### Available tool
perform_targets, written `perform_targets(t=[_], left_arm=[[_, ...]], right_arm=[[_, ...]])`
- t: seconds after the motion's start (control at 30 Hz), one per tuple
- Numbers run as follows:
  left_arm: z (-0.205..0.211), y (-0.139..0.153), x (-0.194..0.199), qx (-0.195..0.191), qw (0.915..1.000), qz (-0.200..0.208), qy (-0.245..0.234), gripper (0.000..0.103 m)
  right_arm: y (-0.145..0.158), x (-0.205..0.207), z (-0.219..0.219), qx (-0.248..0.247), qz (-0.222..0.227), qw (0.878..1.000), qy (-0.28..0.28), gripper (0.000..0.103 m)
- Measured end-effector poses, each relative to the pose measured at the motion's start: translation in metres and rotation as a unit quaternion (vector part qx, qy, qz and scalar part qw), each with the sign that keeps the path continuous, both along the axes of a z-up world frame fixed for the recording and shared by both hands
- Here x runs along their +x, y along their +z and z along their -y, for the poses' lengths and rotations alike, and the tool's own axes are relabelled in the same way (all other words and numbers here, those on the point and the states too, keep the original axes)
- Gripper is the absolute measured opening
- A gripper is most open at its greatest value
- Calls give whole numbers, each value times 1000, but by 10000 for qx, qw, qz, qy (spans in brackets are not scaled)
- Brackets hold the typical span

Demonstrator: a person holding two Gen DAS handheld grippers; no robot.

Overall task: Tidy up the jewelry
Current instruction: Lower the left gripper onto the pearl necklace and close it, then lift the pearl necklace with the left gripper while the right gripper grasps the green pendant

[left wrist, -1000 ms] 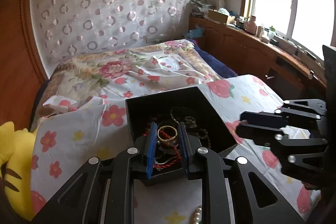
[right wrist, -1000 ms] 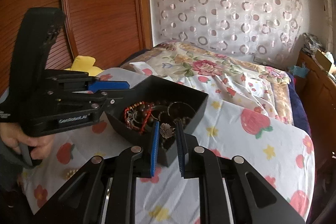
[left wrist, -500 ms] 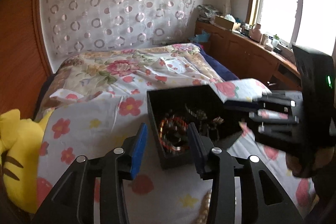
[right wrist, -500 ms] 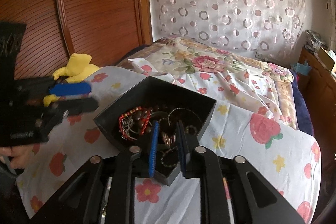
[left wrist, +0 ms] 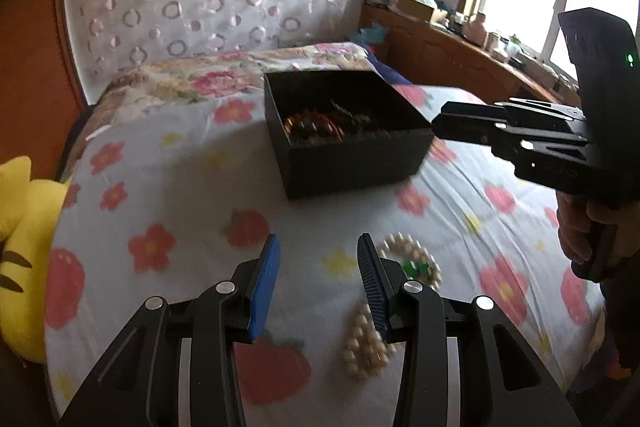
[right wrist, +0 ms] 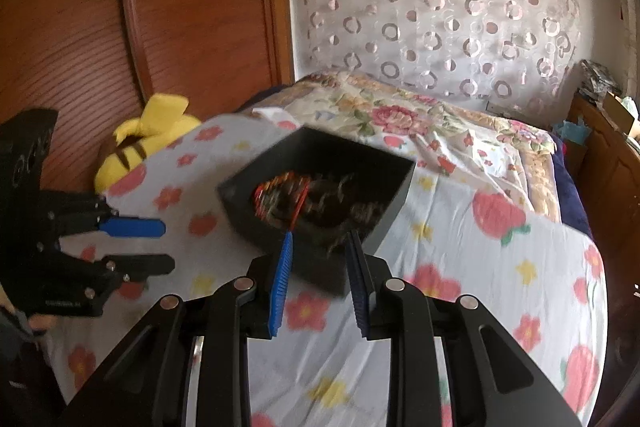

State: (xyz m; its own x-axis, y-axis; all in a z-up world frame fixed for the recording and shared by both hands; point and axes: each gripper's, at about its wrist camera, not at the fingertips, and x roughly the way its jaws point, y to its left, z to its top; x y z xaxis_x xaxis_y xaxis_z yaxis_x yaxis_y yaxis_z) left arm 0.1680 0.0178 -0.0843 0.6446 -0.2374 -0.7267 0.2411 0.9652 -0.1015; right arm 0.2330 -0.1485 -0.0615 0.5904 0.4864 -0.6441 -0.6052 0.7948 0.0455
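Black box [left wrist: 352, 147] is already part-filled with bracelets; two pearl bracelets [left wrist: 408, 259] are left on the sheet [left wrist: 168, 187], near the left gripper [left wrist: 318, 267], whose jaws, like those of the right gripper [right wrist: 318, 267], have just opened and are empty.

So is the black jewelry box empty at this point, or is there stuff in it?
Not empty. The black jewelry box holds a tangle of bracelets, red beaded ones among them. Two pearl bracelets lie outside it on the sheet.

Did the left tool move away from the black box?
Yes. The left tool, which was over the black box, has pulled back toward the pearl bracelets on the bedsheet, jaws open and empty.
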Motion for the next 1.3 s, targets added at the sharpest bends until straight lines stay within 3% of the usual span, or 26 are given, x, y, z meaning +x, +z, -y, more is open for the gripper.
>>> perform_targets(t=[0.13,0.2,0.33,0.57,0.8,1.03,1.17,1.3], left_arm=[[4,-12,-15,-5,9998,-187,-106,37],[4,-16,-22,-63,9995,-273,-131,25],[6,-14,-33,-182,9991,-313,-205,13],[22,-13,-51,-33,9982,-378,-468,12],[26,-19,-47,169,9980,-481,-377,12],[37,-21,-43,624,9965,-327,-461,10],[32,-10,-45,385,9982,-139,-447,6],[23,19,-46,34,9990,268,-347,6]], right_arm=[[-11,-20,3,-115,-74,9999,23,30],[-14,-26,6,-101,-123,9999,15,30],[-18,-32,10,-70,-176,9998,7,30],[-20,-39,13,-5,-206,9998,-5,30],[-25,-43,16,-7,-268,9996,-2,30],[-26,-46,17,-5,-281,9996,6,30],[-31,-51,19,-28,-340,9994,18,30],[-36,-54,16,-38,-410,9991,77,30]])
